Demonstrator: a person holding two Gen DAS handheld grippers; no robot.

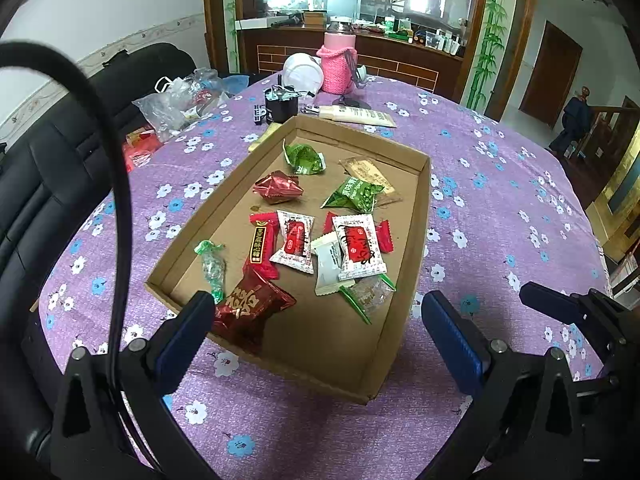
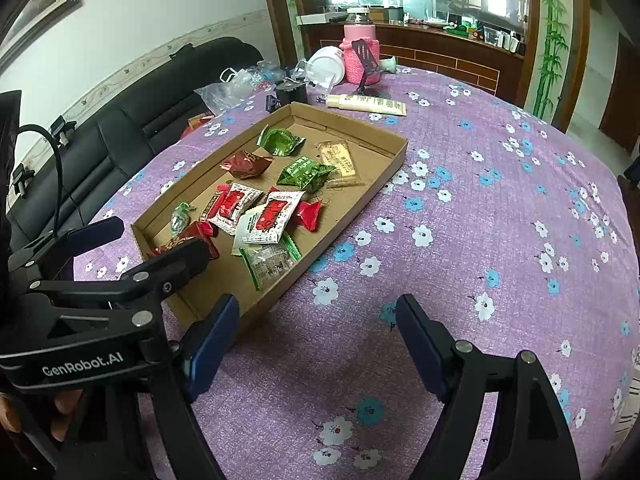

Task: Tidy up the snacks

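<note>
Both grippers' fingers (image 1: 452, 336) (image 2: 420, 336) gape empty; left gripper (image 2: 104, 252) reads GenRobot.AI, wrapper print illegible

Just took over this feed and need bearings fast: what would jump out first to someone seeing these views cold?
A shallow cardboard tray in the middle of the purple flowered tablecloth, strewn with wrapped snacks in red, green and white. Both the left hand-held gripper and the right hand-held gripper hang open at its near end, holding nothing. Behind the tray, a pink knitted bottle cover stands amid clutter.
</note>
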